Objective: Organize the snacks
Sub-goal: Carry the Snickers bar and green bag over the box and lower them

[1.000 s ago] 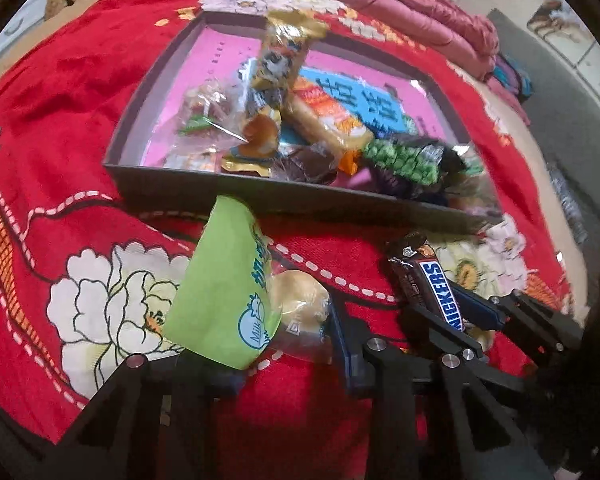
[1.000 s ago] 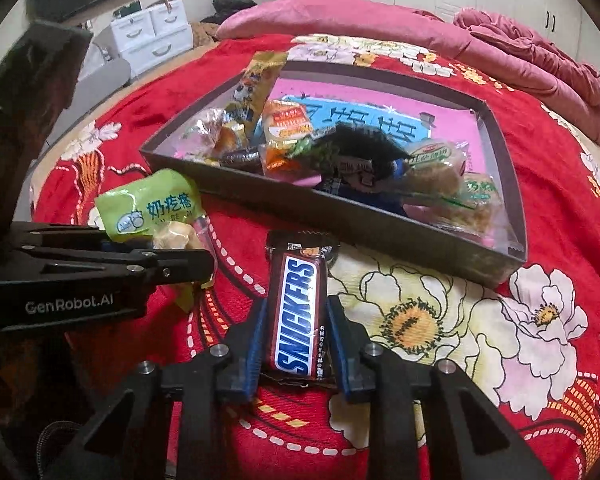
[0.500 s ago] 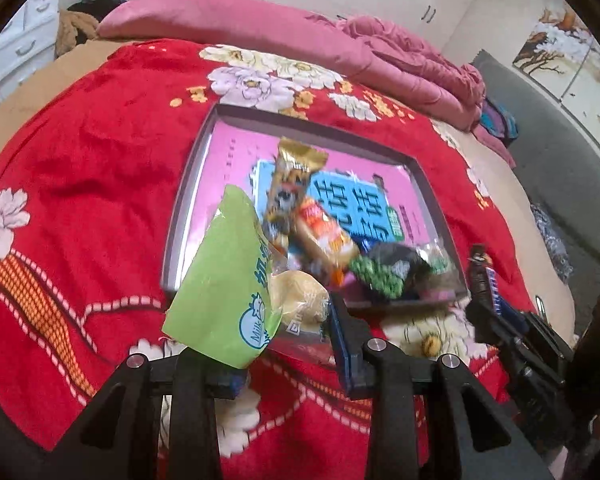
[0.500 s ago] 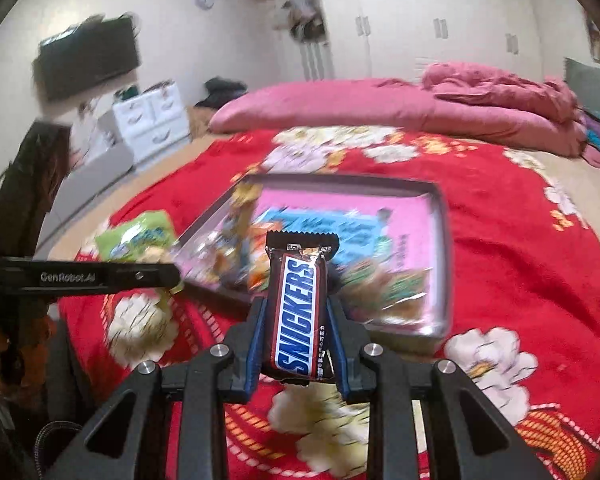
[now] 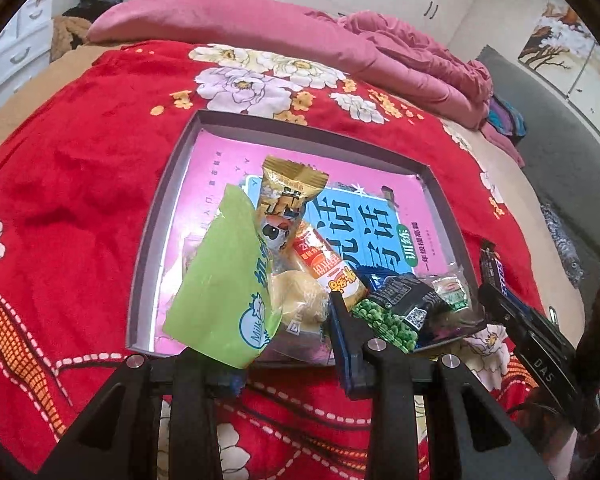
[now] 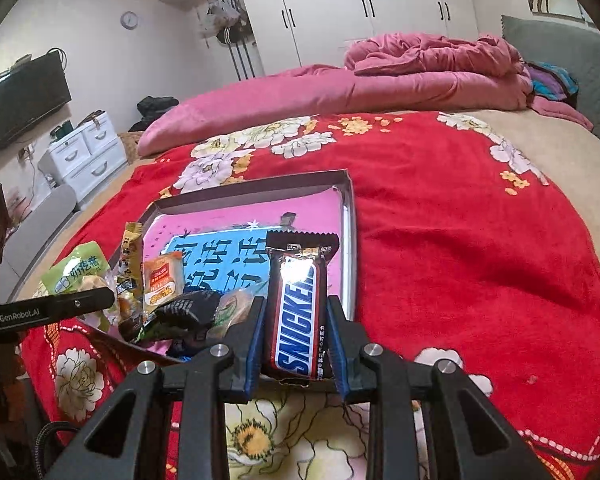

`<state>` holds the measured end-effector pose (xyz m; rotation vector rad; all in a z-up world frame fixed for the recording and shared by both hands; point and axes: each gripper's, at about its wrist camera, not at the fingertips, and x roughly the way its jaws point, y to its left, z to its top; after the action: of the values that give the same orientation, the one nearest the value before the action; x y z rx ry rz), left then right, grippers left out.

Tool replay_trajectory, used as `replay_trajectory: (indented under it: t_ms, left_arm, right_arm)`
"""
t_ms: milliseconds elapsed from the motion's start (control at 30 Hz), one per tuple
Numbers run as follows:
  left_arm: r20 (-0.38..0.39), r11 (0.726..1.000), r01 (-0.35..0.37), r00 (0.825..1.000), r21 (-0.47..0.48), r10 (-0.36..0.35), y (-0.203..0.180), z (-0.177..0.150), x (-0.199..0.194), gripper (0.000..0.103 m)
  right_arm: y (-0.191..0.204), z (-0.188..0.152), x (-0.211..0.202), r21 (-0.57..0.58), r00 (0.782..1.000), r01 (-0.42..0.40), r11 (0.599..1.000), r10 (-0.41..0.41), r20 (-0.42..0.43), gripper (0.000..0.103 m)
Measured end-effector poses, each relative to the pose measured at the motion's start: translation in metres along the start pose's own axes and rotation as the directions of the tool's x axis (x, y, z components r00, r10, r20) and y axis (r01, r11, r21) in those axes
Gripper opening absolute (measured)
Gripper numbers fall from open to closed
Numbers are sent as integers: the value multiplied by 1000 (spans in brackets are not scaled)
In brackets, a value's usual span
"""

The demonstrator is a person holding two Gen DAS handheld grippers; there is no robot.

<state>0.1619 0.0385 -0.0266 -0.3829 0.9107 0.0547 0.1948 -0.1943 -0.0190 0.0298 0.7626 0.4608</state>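
Note:
My left gripper (image 5: 284,344) is shut on a green milk snack packet (image 5: 224,284) with a pale pastry inside, held up over the near edge of the shallow grey box (image 5: 156,208). My right gripper (image 6: 296,340) is shut on a Snickers bar (image 6: 298,312), which stands upright between the blue pads above the box's near right corner (image 6: 350,240). Inside the box lie several snacks: a gold packet (image 5: 288,196), an orange one (image 5: 332,268) and a green pea packet (image 5: 392,312). The right gripper with the bar shows at the left view's right edge (image 5: 496,276).
The box rests on a red flowered blanket (image 6: 460,240) on a bed, with a pink quilt (image 6: 380,80) at the far end. A white drawer unit (image 6: 84,156) and a television (image 6: 20,100) stand to the left.
Both grippers rose from the blanket with their snacks and moved toward the box. The right gripper rolled and swung to the box's right corner; the views now look down on the box from higher.

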Motion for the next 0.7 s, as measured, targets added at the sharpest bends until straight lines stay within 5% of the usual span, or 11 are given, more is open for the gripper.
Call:
replay_trajectory:
  t_ms: [700]
  left_arm:
    - [-26,1000,-4,1000,6,5,-1,0,15,36]
  right_arm:
    - [-4,3,22,49,999,-31,998,31,-11,31]
